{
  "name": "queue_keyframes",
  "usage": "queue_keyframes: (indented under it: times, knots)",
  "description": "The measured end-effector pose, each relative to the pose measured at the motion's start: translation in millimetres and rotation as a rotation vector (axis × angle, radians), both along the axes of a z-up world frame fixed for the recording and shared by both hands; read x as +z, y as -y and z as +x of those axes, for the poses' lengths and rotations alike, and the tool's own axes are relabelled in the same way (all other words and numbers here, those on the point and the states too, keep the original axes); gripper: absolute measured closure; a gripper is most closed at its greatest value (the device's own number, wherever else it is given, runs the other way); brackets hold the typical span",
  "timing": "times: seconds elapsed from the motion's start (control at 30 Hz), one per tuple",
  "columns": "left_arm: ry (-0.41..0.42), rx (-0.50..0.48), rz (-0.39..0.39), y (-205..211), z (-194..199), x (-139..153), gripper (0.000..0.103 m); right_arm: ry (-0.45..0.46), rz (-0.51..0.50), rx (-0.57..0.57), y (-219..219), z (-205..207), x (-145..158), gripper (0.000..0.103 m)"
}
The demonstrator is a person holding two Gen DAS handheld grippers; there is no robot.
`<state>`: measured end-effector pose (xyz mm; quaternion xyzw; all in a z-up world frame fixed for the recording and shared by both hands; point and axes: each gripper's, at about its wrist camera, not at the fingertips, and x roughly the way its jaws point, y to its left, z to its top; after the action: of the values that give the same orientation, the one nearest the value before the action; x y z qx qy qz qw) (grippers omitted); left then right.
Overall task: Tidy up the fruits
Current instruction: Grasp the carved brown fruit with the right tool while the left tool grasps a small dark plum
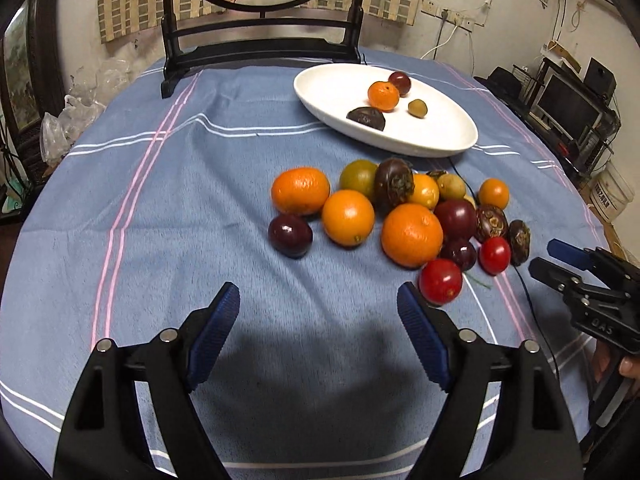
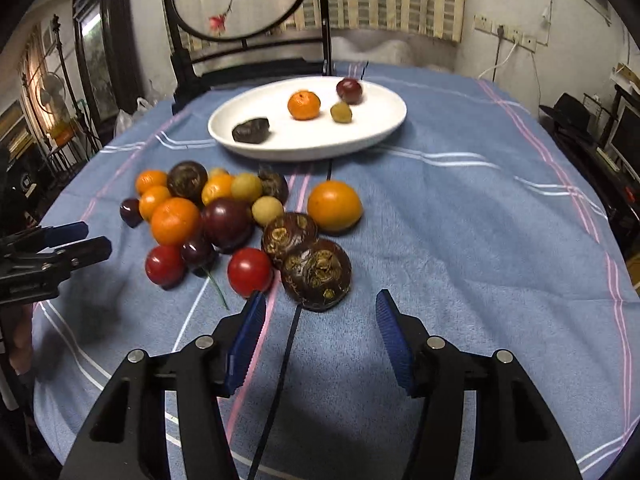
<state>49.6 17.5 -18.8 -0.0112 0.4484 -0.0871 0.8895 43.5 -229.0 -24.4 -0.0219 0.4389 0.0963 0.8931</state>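
left gripper (image 1: 319, 302): jaws spread, empty | right gripper (image 2: 321, 308): jaws spread, empty | fruit pile (image 1: 400, 212) beside plate (image 1: 320, 84)

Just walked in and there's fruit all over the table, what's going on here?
A person holds a gripper in each hand, sorting fruit. Four pieces already lie on the white plate; the rest sit in a pile on the blue cloth. The left gripper and right gripper are both open and empty, just short of the pile.
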Motion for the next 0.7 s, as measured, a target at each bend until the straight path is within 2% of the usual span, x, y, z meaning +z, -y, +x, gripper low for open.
queue_keyframes:
  times: [0.13,0.3,0.37,0.4,0.7]
  knots:
    - [-0.011,0.004,0.006,-4,0,-3,0.024,-0.068,-0.028,-0.012,-4,13,-11,0.045]
    - [-0.017,0.027,0.01,-13,6,-6,0.024,-0.074,-0.028,-0.02,-5,27,-19,0.046]
    - [-0.021,0.03,0.001,-14,11,-7,0.024,-0.073,-0.01,-0.026,-5,30,-16,0.061]
    - [-0.025,0.026,0.002,-14,16,-8,0.024,-0.073,-0.015,-0.03,-5,30,-15,0.061]
    - [-0.037,0.016,0.059,-3,44,-16,0.044,-0.027,0.101,-0.048,14,0,0,0.061]
